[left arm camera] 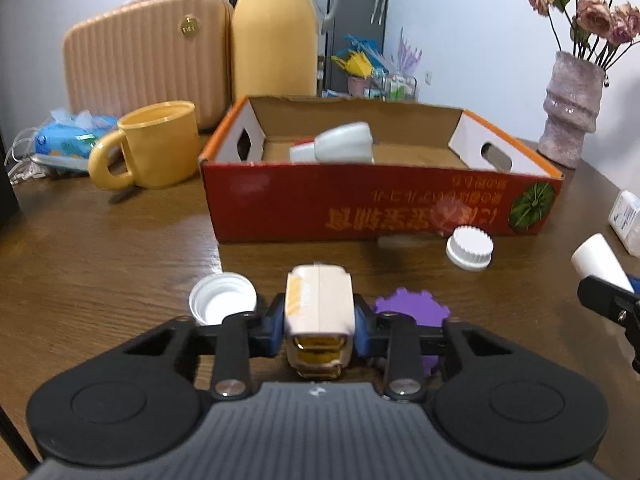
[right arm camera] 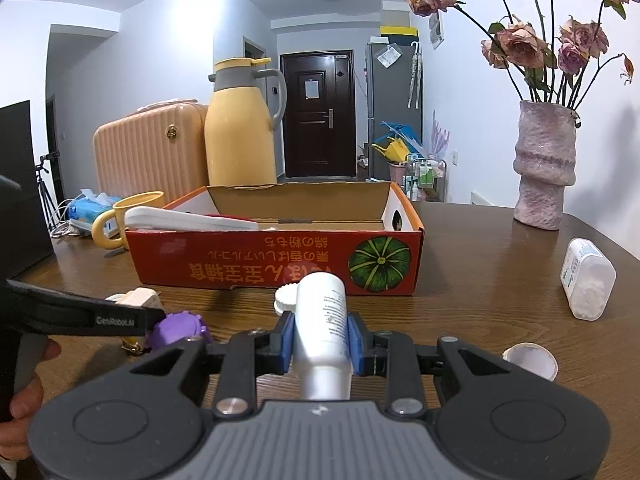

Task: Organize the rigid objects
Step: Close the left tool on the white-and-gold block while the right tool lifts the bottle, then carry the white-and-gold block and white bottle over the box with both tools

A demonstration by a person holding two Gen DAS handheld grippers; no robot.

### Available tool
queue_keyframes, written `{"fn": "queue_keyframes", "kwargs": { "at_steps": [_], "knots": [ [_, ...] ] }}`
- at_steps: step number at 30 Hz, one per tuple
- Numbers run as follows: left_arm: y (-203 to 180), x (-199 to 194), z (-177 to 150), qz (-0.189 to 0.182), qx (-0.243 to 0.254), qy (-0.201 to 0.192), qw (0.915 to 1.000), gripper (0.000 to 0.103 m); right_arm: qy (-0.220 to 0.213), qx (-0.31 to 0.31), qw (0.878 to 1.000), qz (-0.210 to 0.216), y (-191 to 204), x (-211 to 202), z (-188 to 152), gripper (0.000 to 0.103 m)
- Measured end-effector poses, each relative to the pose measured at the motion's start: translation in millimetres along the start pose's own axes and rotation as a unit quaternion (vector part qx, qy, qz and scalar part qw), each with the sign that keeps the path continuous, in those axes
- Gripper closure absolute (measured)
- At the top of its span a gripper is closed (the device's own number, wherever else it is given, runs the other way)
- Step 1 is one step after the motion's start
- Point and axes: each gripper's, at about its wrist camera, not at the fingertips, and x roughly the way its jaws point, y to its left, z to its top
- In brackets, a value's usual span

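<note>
Nearest in the left wrist view, the left claw is clamped on a small cream bottle with a gold end, its blue pads pressing the bottle's two sides just above the brown wooden bench. A white upturned cap lies just left of that claw, and a purple toothed lid lies just right of it, partly under the right finger.

In the right wrist view, the right claw is clamped on a white tube-shaped bottle with fine print, which sticks out forward between the blue pads. A white cup-like cap lies on the bench near right of this claw. At the left edge a hand grips the handle of the other tool.

A little farther, a white ribbed cap rests on the bench, close to the front wall of the red cardboard box. Inside the box lies a white container on its side. To the right, a clear jar of white pellets lies tipped over on the bench.

Left of the box stands a yellow mug, with a blue tissue pack beyond it. Farthest are a ribbed peach case, a yellow thermos jug, and at far right a pink vase of dried roses.
</note>
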Motion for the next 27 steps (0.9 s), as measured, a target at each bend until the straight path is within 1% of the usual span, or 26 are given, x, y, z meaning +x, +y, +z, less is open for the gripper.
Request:
{"fn": "queue_keyframes", "kwargs": {
  "at_steps": [5,14,17,24,27],
  "knots": [
    [3.9,9.1,-1.2,-0.006,-0.009,0.024,0.9997,0.071,-0.002,0.0,1.0,-0.002,0.3,0.4,-0.4,0.076],
    [6.1,7.2,-1.1,-0.009,-0.008,0.025,0.9996,0.071,-0.005,-0.003,1.0,-0.006,1.6,0.6,-2.4,0.076],
    [8.5,1.9,0.1,-0.018,-0.014,0.014,0.9996,0.071,-0.005,-0.001,1.0,-0.008,1.5,0.8,-2.5,0.076],
    [9.0,-11.7,1.9,-0.019,-0.012,-0.008,0.9997,0.071,-0.012,0.014,1.0,-0.003,2.3,-3.0,-1.9,0.076],
    [12.1,-20.4,2.8,-0.026,-0.018,-0.022,0.9992,0.071,-0.021,0.02,1.0,0.0,3.8,-6.1,-0.5,0.076]
  ]
}}
